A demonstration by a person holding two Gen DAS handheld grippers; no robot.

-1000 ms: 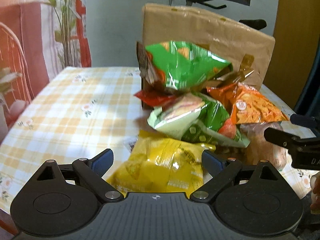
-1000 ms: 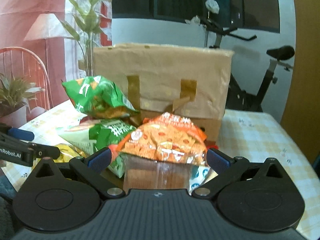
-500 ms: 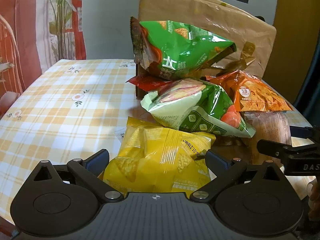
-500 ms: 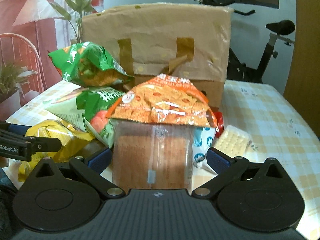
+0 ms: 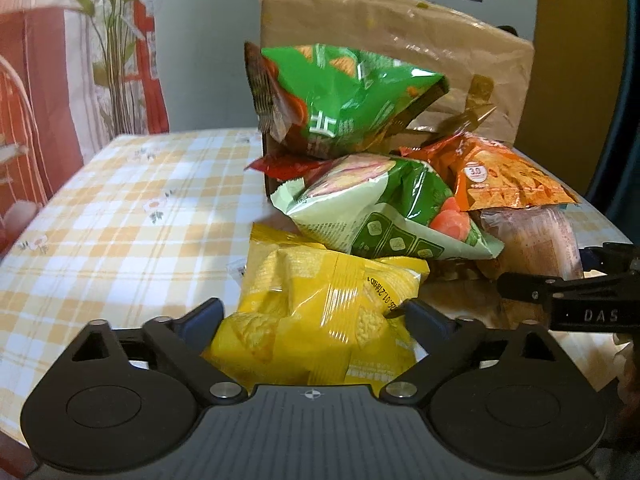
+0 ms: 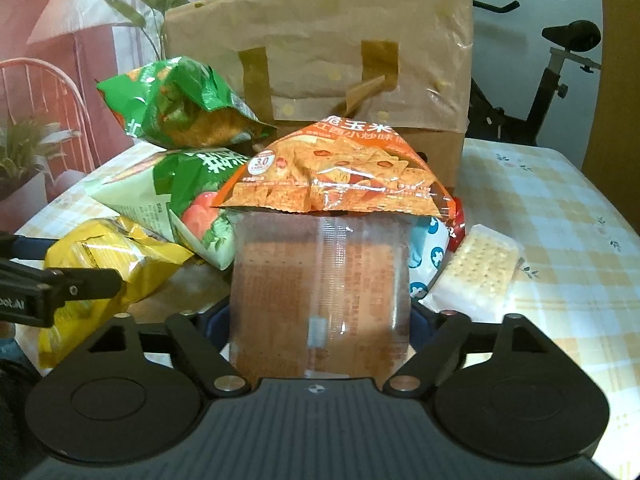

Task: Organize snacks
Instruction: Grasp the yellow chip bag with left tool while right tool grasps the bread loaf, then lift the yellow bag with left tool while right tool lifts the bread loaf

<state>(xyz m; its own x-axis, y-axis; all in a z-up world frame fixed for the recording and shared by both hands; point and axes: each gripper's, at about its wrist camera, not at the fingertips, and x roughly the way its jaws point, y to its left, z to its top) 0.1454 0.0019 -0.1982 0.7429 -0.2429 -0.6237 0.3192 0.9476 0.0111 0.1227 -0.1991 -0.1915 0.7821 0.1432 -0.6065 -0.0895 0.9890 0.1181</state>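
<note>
A heap of snack bags lies on the checked table (image 5: 120, 208) in front of a tall brown paper bag (image 6: 320, 12). My left gripper (image 5: 312, 310) straddles the near end of the yellow chip bag (image 5: 320, 292); its jaws are closing and the pads are not clearly pressing. My right gripper (image 6: 320, 316) is closing on the clear-wrapped brown cracker pack (image 6: 320, 272), with both pads against its sides. An orange chip bag (image 6: 340, 176) rests on that pack's far end. A pale green bag (image 5: 384, 208) and a dark green bag (image 5: 340, 96) are stacked behind the yellow one.
A white cracker pack (image 6: 480, 268) and a blue-and-white packet (image 6: 428, 256) lie right of the brown pack. Bare tablecloth spreads to the left of the heap and to its far right (image 6: 560, 200). An exercise bike (image 6: 560, 72) and a chair (image 6: 40, 92) stand beyond the table.
Both grippers came down and forward onto the heap. The right jaws have narrowed onto the brown pack; the left jaws have narrowed slightly around the yellow bag.
</note>
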